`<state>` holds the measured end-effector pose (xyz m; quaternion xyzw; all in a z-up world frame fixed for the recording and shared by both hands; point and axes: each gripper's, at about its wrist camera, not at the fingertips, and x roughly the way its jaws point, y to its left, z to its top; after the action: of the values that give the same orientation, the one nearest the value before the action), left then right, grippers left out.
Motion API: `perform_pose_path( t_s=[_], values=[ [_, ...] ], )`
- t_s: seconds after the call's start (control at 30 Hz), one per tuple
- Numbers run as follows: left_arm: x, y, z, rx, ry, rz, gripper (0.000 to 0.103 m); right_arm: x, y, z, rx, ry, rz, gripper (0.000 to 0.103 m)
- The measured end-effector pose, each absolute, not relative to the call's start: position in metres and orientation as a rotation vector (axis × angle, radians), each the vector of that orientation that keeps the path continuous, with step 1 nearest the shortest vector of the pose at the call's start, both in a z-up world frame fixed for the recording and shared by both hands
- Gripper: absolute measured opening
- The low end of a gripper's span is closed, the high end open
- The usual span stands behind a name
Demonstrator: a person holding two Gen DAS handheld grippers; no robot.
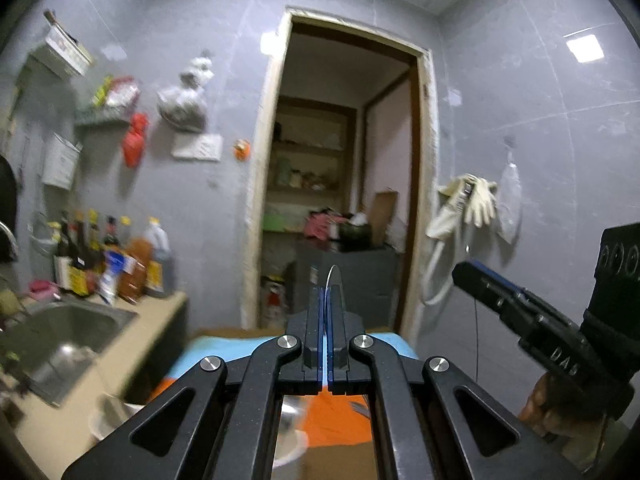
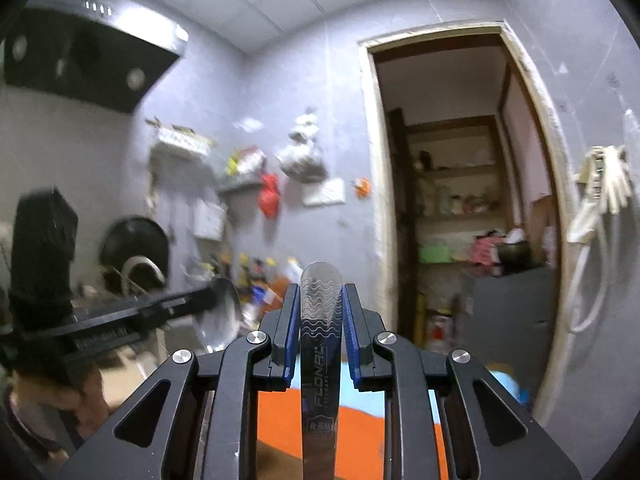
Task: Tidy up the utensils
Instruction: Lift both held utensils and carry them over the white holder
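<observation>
My left gripper [image 1: 325, 300] is shut on a thin metal utensil [image 1: 333, 280], seen edge-on, its rounded tip sticking up past the fingertips. In the right wrist view the same left gripper [image 2: 208, 300] holds what looks like a shiny spoon bowl [image 2: 224, 316]. My right gripper [image 2: 321, 304] is shut on a flat steel utensil handle [image 2: 320, 340] with a wave pattern and printed lettering; the handle runs down out of frame. The right gripper [image 1: 464, 274] shows at the right of the left wrist view. Both are raised in the air.
A steel sink [image 1: 68, 332] in a beige counter lies at left, with sauce bottles [image 1: 108, 260] behind it. An orange and blue mat [image 1: 336, 416] lies below. A white bowl [image 1: 288, 440] sits near the mat. A doorway [image 1: 340, 200] is ahead, a range hood [image 2: 88, 52] at upper left.
</observation>
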<state>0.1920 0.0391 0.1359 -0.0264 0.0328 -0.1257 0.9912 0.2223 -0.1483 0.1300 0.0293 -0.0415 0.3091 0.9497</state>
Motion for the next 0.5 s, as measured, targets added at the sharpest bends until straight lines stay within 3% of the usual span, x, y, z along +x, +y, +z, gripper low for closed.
perform_pose_path(
  t_s=[0.5],
  values=[
    [0.175, 0.168, 0.14, -0.052, -0.036, 0.118, 0.0, 0.245, -0.049, 0.143, 0.196, -0.184, 0.811, 0.017]
  ],
)
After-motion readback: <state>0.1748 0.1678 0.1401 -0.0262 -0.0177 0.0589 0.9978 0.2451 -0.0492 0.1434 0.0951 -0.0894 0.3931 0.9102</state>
